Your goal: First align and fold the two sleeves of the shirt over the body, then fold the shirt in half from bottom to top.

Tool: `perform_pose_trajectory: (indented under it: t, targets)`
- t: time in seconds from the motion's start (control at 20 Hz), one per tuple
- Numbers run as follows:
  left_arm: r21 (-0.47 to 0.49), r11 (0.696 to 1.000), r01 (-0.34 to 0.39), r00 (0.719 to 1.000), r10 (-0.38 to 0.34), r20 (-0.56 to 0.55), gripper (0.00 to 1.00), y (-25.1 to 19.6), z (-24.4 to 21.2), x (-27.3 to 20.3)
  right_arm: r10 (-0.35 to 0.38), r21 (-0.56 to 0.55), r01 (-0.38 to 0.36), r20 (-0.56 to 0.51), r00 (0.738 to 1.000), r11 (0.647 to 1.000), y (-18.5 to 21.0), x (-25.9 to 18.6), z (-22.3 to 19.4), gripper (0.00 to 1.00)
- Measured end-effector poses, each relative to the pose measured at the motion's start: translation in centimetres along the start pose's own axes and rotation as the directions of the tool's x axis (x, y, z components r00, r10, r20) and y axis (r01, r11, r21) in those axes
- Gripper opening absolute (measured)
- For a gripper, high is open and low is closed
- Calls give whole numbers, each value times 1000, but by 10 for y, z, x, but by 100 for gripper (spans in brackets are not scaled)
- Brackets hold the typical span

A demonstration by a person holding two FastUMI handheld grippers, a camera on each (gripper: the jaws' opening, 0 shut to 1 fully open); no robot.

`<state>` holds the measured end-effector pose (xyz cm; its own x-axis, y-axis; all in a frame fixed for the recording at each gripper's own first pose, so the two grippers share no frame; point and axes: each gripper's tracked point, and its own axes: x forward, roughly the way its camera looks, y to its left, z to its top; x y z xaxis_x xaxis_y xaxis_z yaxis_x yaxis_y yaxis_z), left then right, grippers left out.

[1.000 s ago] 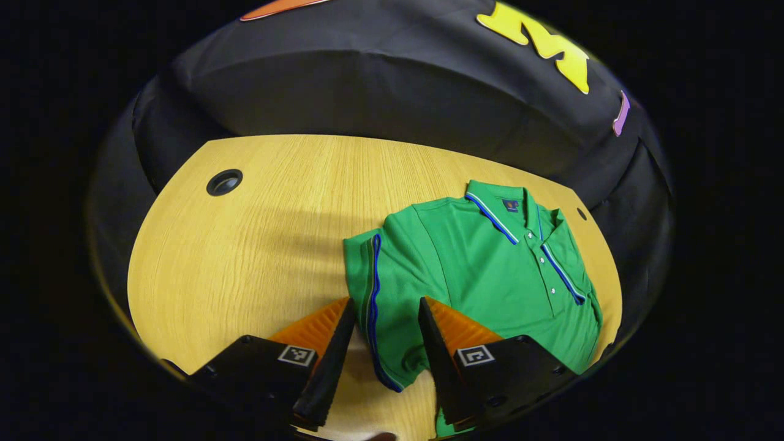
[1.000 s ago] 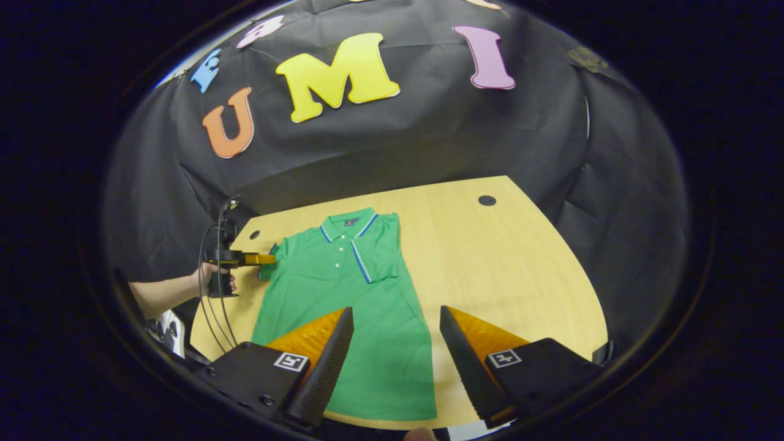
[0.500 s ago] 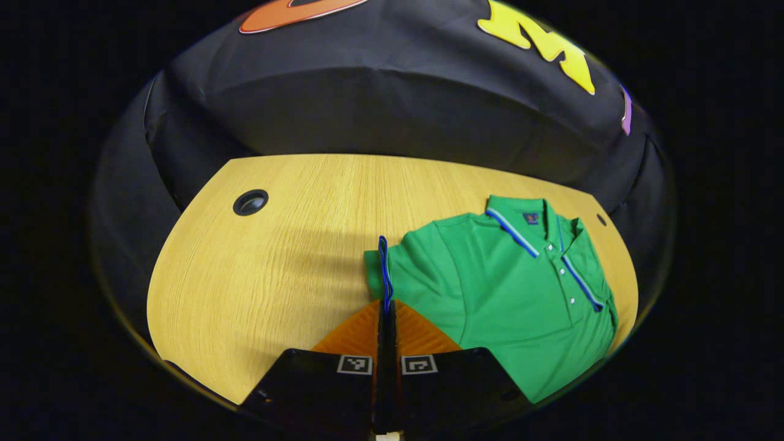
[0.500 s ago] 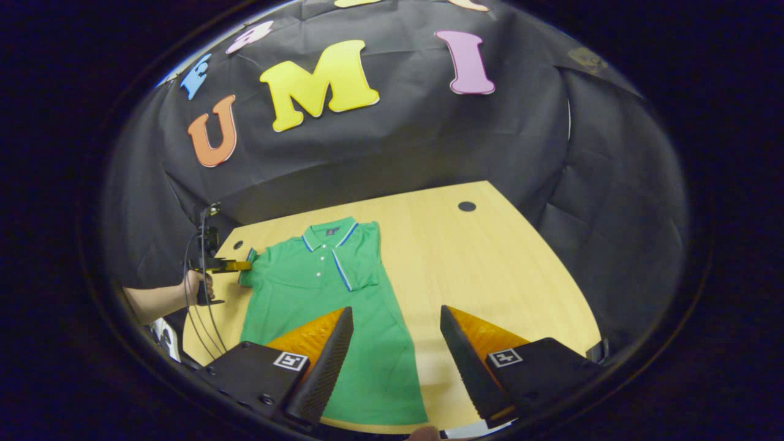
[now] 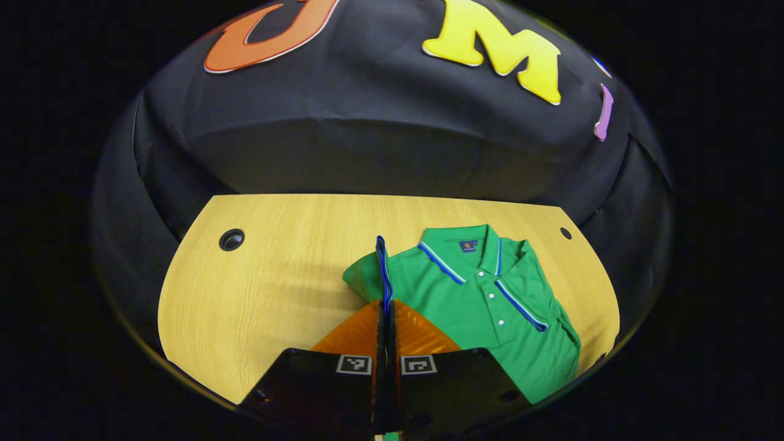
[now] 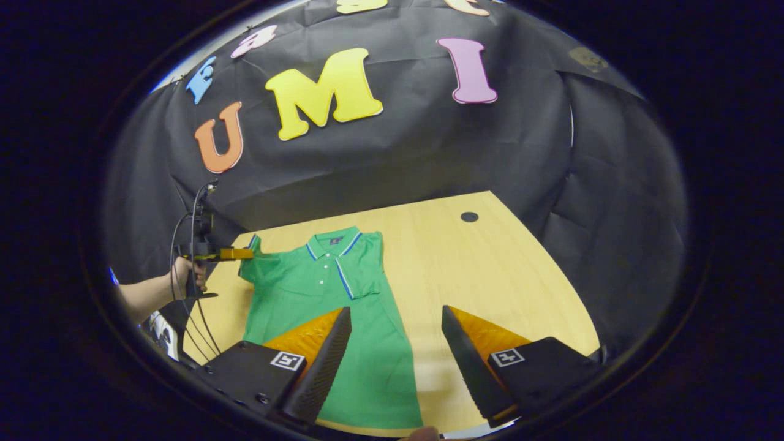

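A green polo shirt [image 5: 490, 300] with blue-and-white trim lies face up on the wooden table [image 5: 275, 275]. My left gripper [image 5: 386, 308] is shut on the blue-trimmed hem of one sleeve [image 5: 367, 275], which stands lifted off the table. In the right gripper view the shirt [image 6: 306, 294] stretches toward me, its other sleeve [image 6: 364, 266] folded over the body. There the left gripper [image 6: 239, 253] pinches the raised sleeve at the shirt's far left. My right gripper [image 6: 395, 312] hangs open above the shirt's lower body, holding nothing.
A person's hand [image 6: 182, 272] and bare forearm hold the left gripper, with cables trailing down. The table has a large round hole [image 5: 231, 239] and a small one [image 5: 562, 233]. Bare wood [image 6: 490, 275] lies right of the shirt. Black cloth walls surround the table.
My left gripper went from open around the sleeve hem to shut on it, then lifted the sleeve off the table. My right gripper stayed open and barely shifted.
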<state>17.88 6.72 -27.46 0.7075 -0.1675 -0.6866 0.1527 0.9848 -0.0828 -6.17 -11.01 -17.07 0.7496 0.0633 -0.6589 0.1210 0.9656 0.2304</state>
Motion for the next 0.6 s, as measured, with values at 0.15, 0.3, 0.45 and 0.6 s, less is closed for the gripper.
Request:
perform_pose_trajectory:
  t: [0.15, 0.3, 0.45, 0.6]
  targets:
    - [63, 998, -19, 1000, 19, 4, 4, -27, 4, 7, 14, -8, -14, 20, 1000, 1000, 2, -1, 5, 94]
    - [148, 987, -62, 998, 59, 20, 4, -44, 8, 13, 13, -13, -13, 21, 1000, 1000, -2, -4, 2, 87]
    - [199, 979, -36, 999, 35, 9, 5, -77, -3, 22, 0, -5, 0, 16, 1000, 1000, -11, -6, 0, 87]
    - [237, 971, -35, 999, 37, -6, 5, -97, -24, 36, -13, -5, 13, 12, 1000, 1000, -18, -8, -3, 87]
